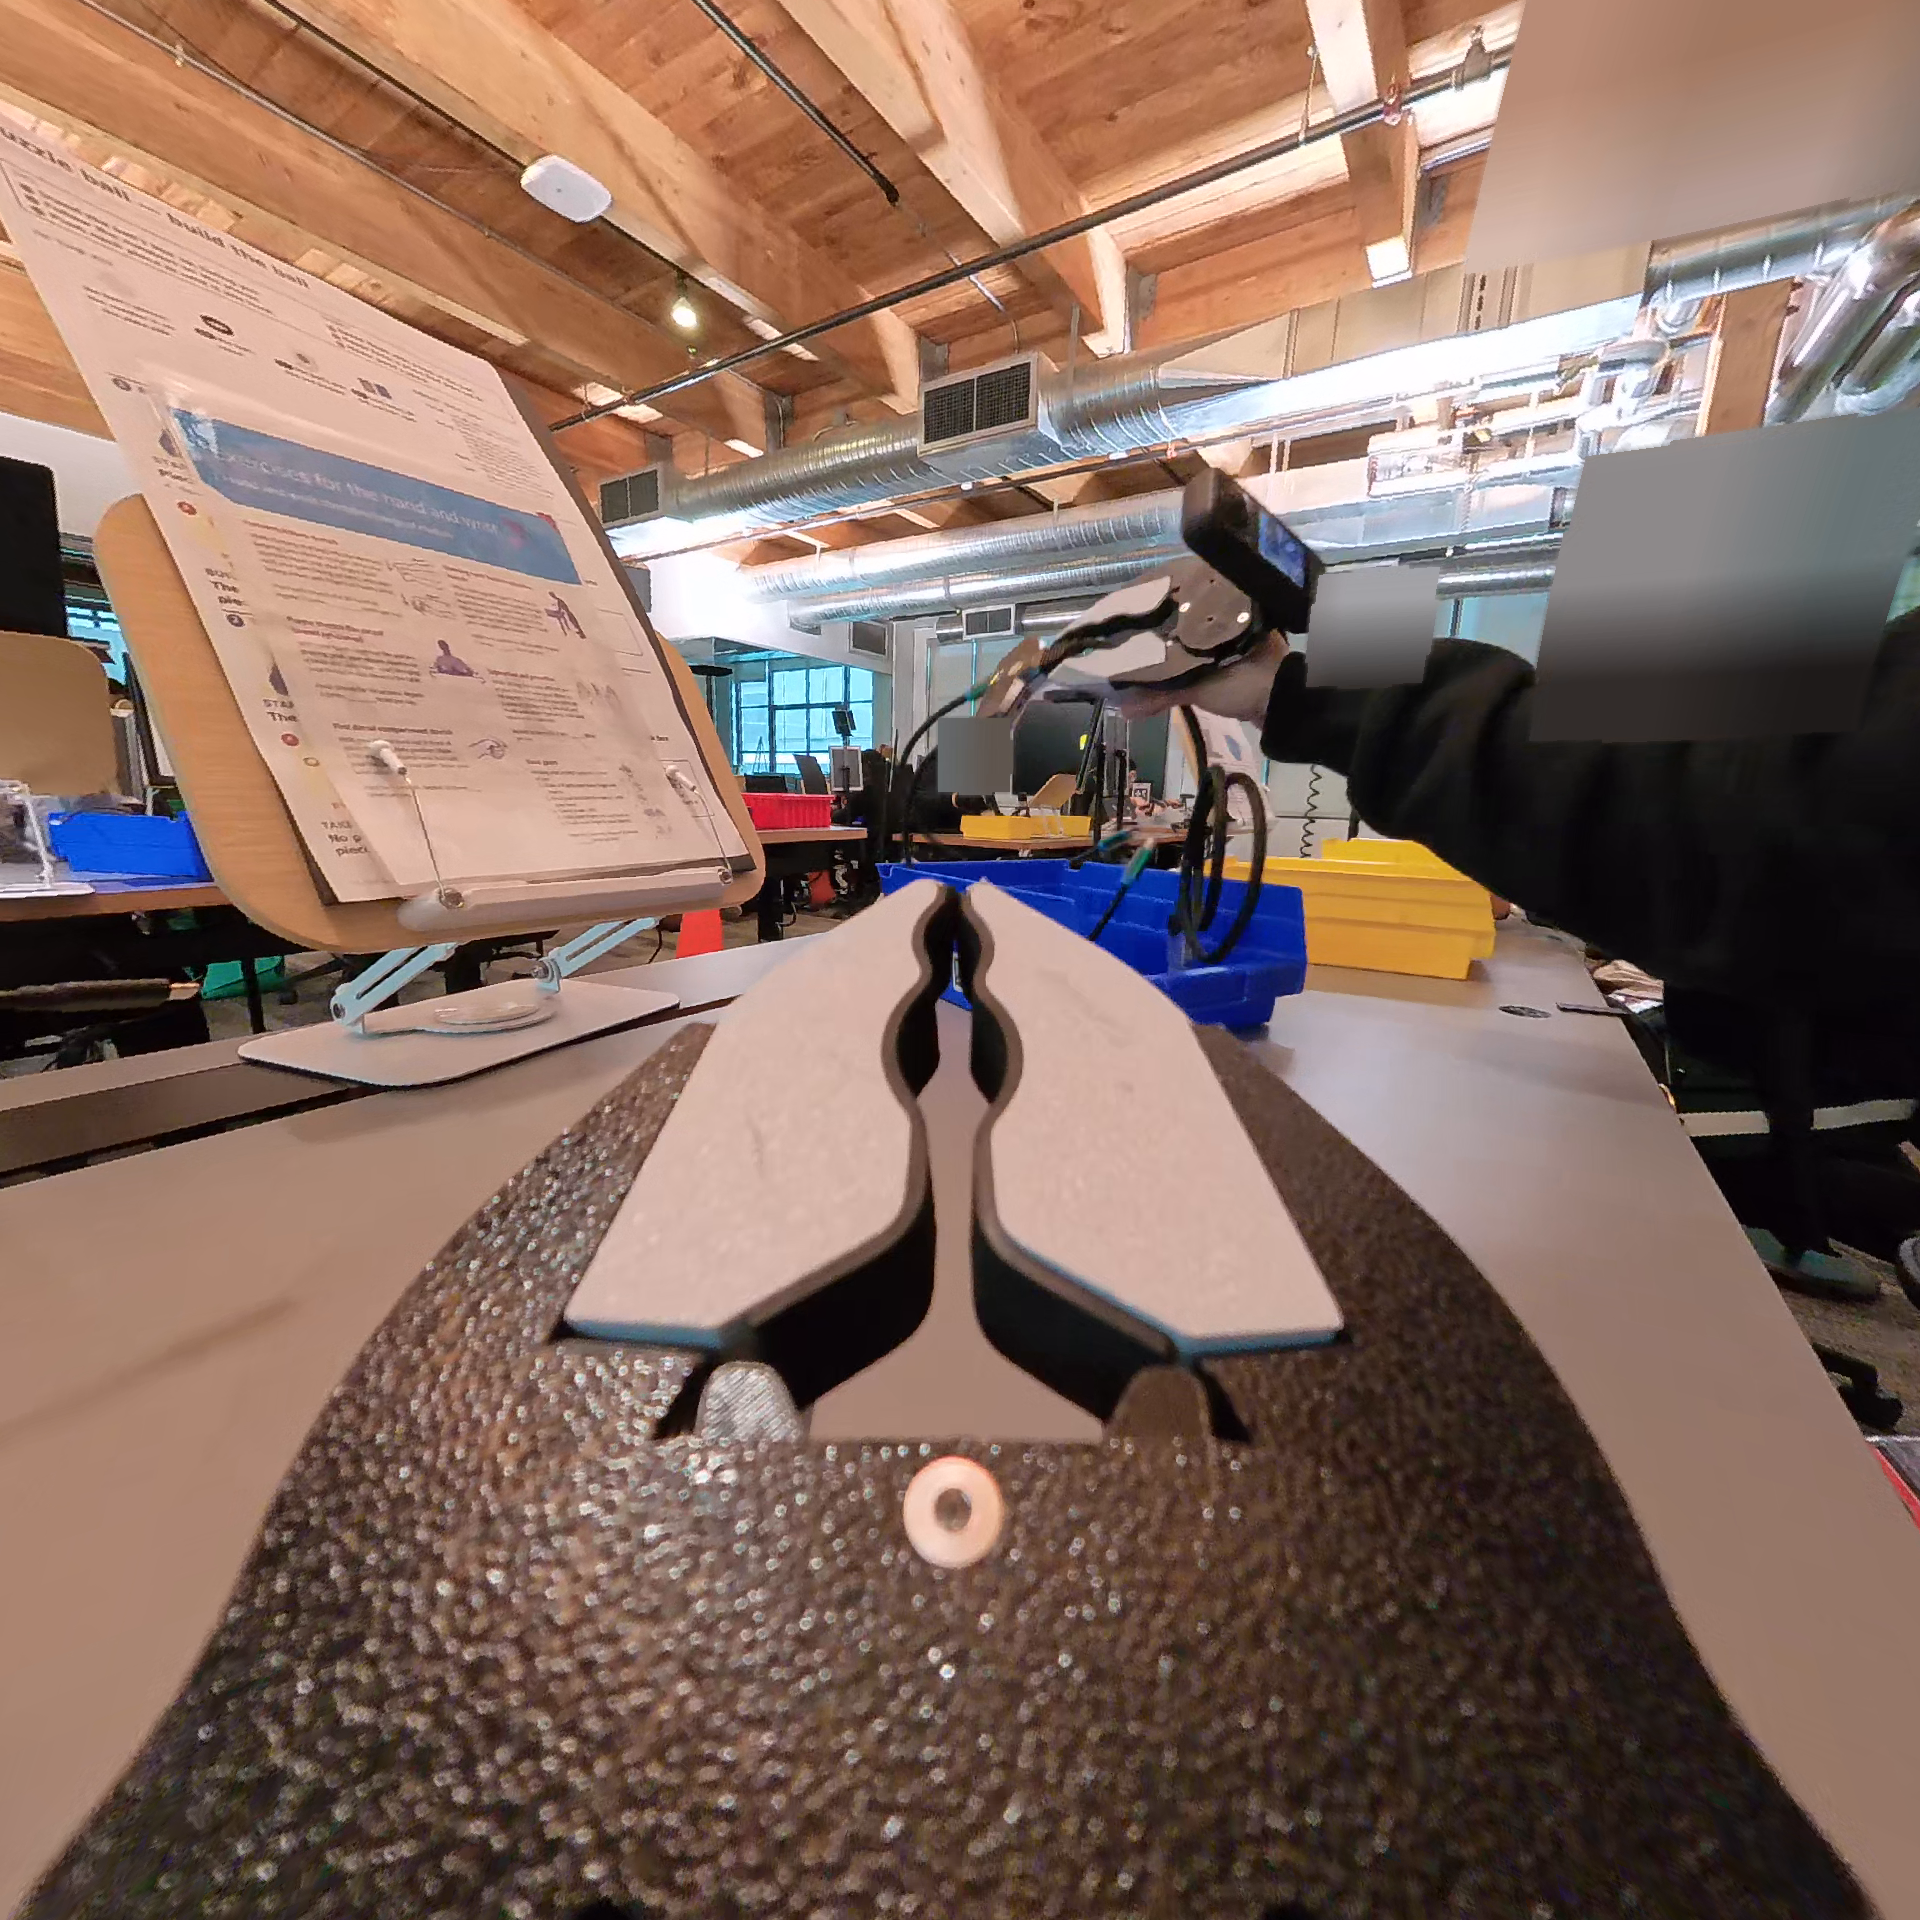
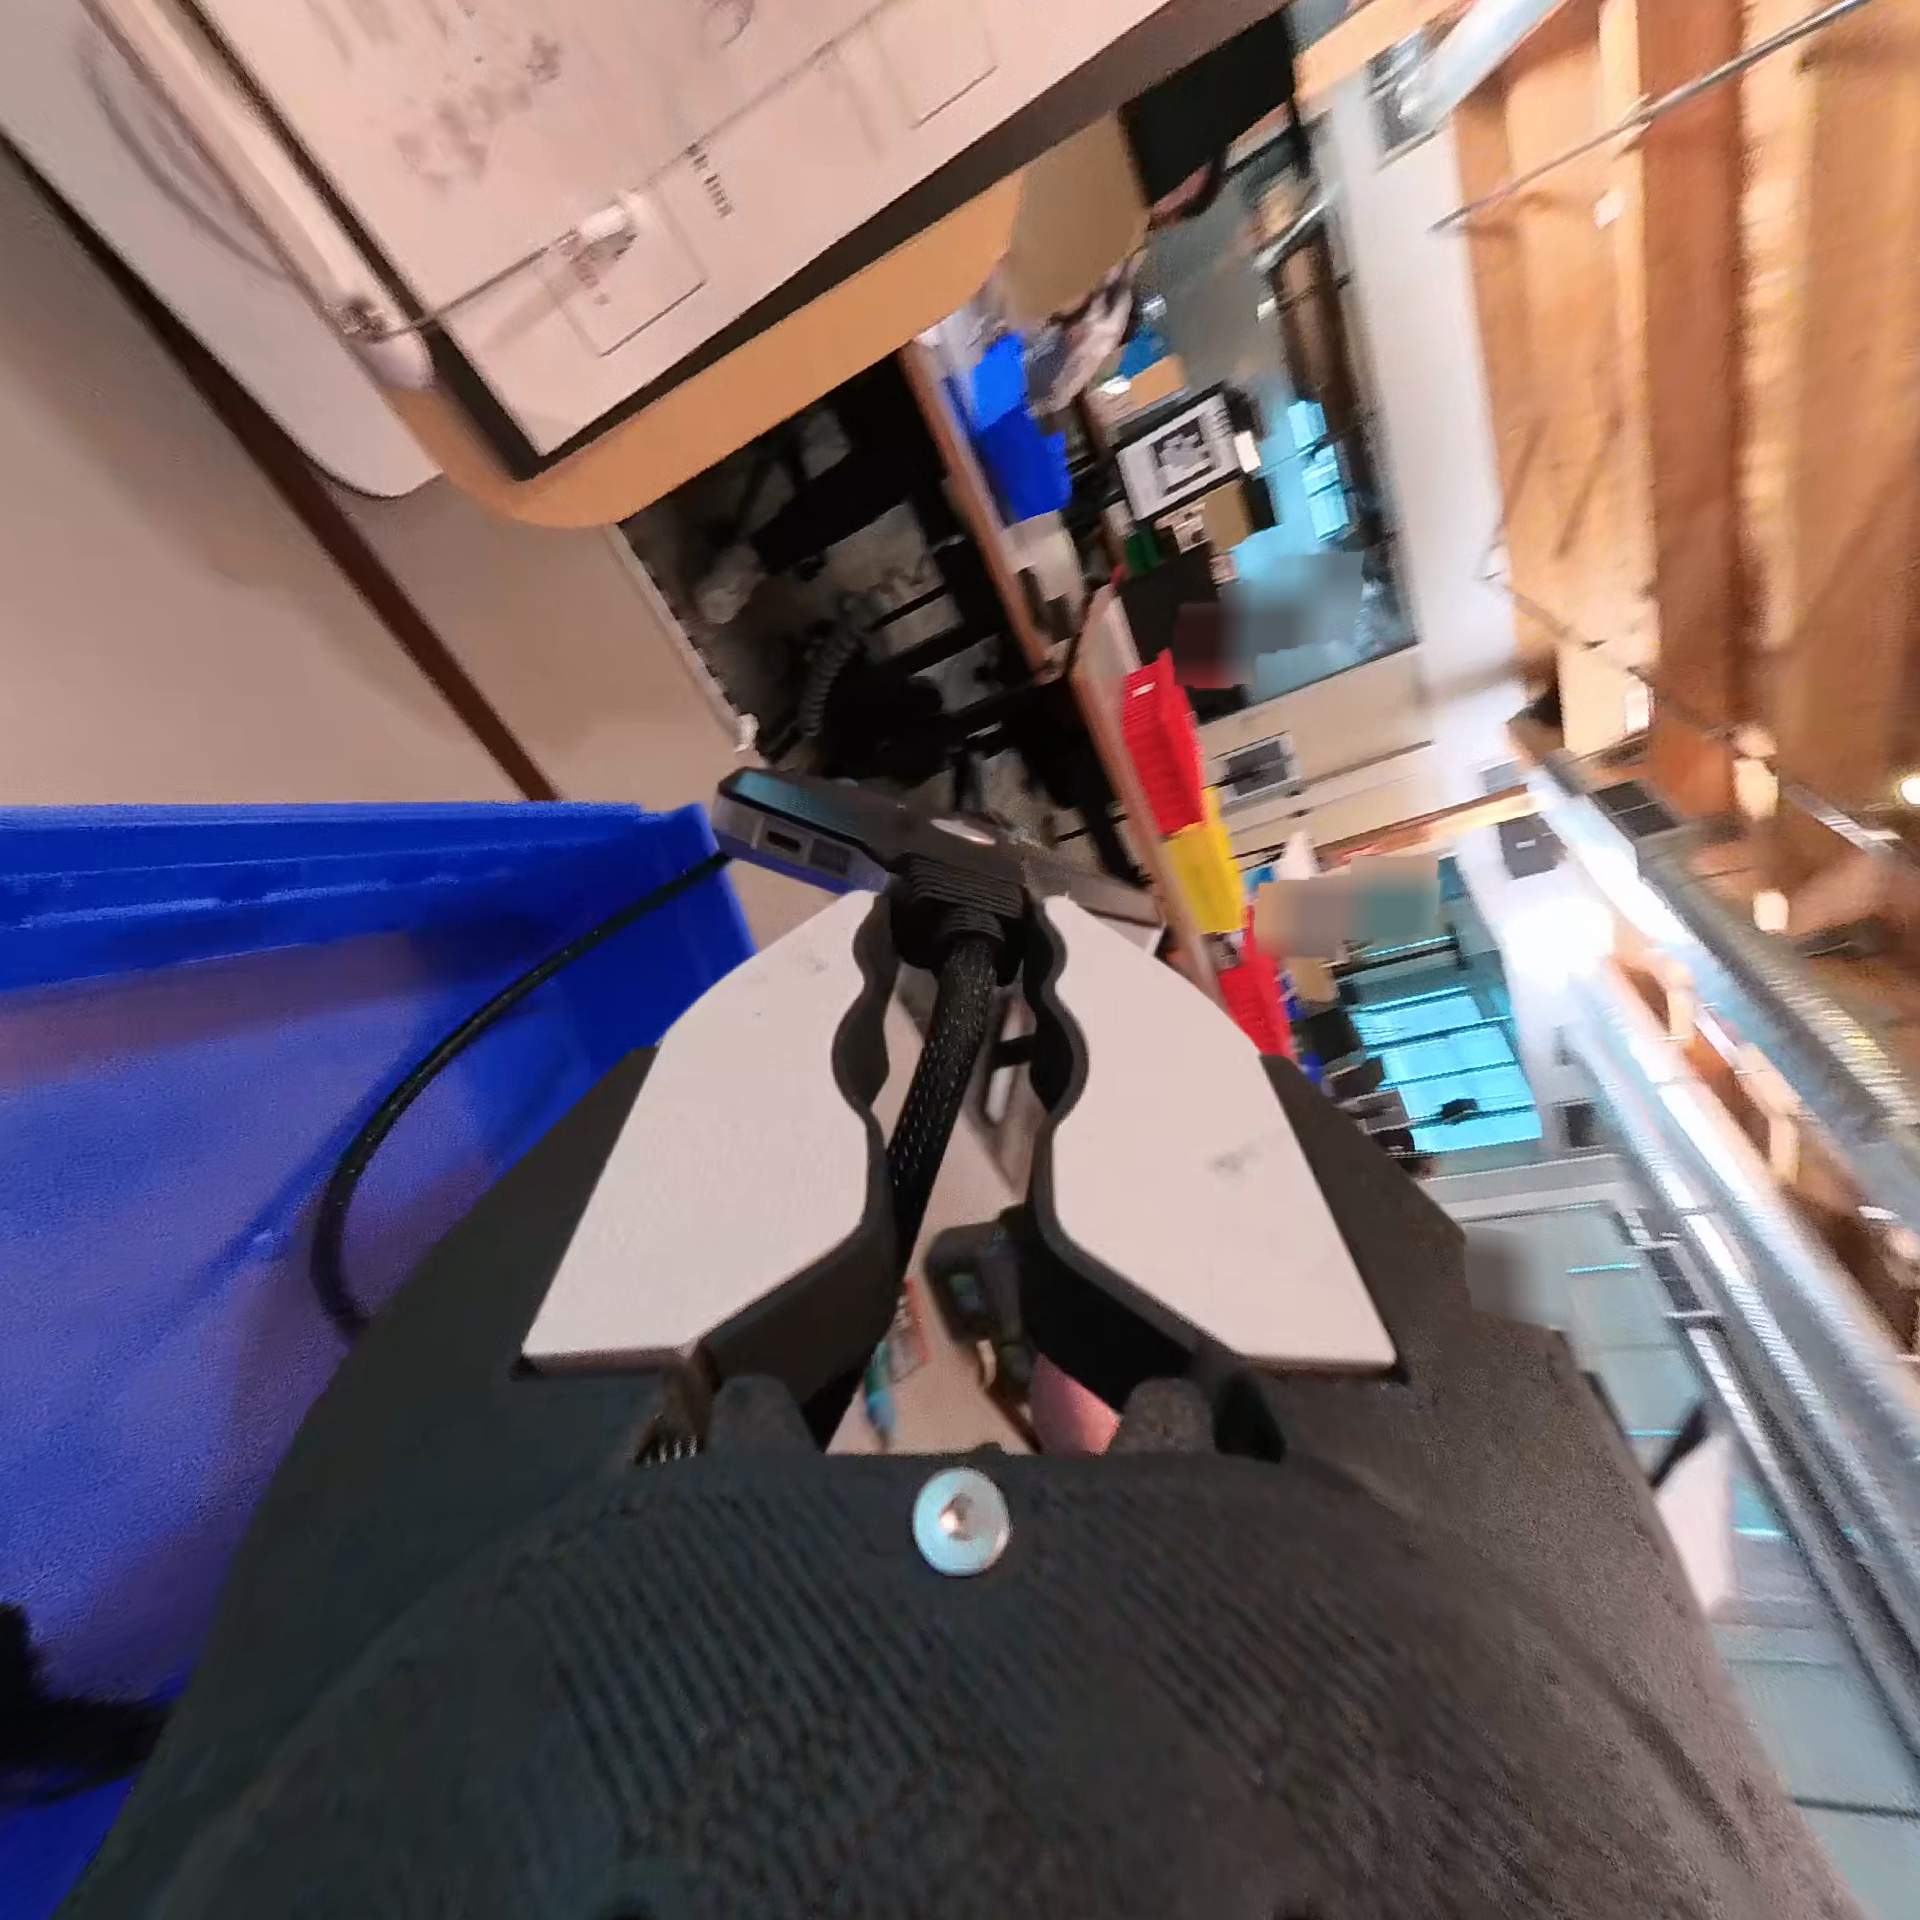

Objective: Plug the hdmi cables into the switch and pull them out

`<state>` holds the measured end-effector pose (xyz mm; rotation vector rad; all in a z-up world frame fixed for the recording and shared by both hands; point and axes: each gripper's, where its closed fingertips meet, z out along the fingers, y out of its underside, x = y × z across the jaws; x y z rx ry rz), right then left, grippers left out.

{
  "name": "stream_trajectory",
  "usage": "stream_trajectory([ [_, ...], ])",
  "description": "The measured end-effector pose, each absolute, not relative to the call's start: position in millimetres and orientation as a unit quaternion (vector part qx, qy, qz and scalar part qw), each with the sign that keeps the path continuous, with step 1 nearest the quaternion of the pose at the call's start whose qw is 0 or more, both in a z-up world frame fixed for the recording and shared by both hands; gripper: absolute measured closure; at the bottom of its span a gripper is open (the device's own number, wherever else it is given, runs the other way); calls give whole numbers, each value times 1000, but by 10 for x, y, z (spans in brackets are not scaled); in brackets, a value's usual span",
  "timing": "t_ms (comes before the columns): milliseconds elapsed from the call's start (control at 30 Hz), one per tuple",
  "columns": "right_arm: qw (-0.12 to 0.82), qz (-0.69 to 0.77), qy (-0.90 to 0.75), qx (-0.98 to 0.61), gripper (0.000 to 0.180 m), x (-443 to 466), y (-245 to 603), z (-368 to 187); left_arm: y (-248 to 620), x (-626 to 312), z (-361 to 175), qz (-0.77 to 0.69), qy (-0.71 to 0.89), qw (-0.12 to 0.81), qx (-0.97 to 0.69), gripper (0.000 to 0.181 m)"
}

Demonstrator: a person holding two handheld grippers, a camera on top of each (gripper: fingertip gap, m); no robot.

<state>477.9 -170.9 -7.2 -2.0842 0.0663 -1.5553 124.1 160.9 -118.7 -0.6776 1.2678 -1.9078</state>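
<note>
A: Where's everything on the grey table (image 1: 1455, 1195)?
B: Blue bin (image 1: 1226, 935) behind; right gripper (image 2: 956, 904) lifted above it.
A: Tongs?
B: Right clamps the HDMI cable (image 2: 930, 1081) plug, plugged into the switch (image 2: 821, 831). Left gripper (image 1: 954, 904) is together, empty.

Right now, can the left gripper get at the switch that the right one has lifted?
Probably yes. The switch hangs in open air from the right gripper, above the blue bin, and the empty left gripper has nothing between.
</note>
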Motion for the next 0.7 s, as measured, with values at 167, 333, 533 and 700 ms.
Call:
stream_trajectory([
  [167,262,-642,-29,-720,156,4519,-1678,217,1624,1241,-1181,-746,489,366,-265,181],
  [333,238,-670,-102,-696,156,4216,-1518,73,1598,1233,-1181,-746,493,366,-259,181],
  [533,245,-611,-118,-743,157,4135,-1524,-154,1614,1221,-1170,-749,487,368,-258,181],
  [700,282,-569,-81,-768,155,3981,-1595,118,1627,1219,-1166,-752,483,366,-259,181],
])
